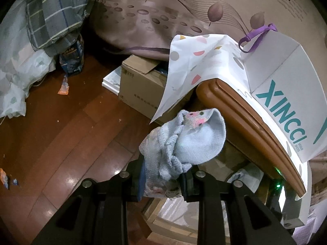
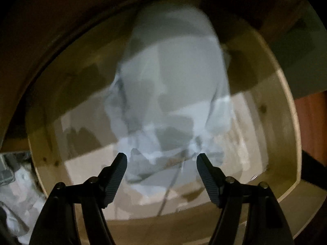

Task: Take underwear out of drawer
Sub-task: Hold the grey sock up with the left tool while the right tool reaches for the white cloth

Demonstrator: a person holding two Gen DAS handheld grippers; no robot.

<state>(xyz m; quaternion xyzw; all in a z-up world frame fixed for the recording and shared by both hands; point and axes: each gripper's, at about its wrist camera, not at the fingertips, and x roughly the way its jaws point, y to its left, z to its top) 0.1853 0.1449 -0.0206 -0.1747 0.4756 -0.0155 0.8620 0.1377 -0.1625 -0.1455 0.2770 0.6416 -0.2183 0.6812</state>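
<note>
My left gripper (image 1: pixel 163 180) is shut on a bunched light blue piece of underwear (image 1: pixel 184 140) with a pink-dotted patch. It holds it up in the air beside the brown wooden cabinet top (image 1: pixel 245 118), above the floor. My right gripper (image 2: pixel 161 159) is open, its fingers spread wide inside the open pale wooden drawer (image 2: pixel 286 122). A pale blue-grey garment (image 2: pixel 173 81) lies in the drawer just ahead of the fingertips; the view is blurred. Nothing is between the right fingers.
A white XINCCI bag (image 1: pixel 286 102) and a dotted cloth (image 1: pixel 194 67) lie on the cabinet top. A cardboard box (image 1: pixel 141 85) stands on the wooden floor (image 1: pixel 61 132). Bedding (image 1: pixel 30 40) is at the left, with scraps on the floor.
</note>
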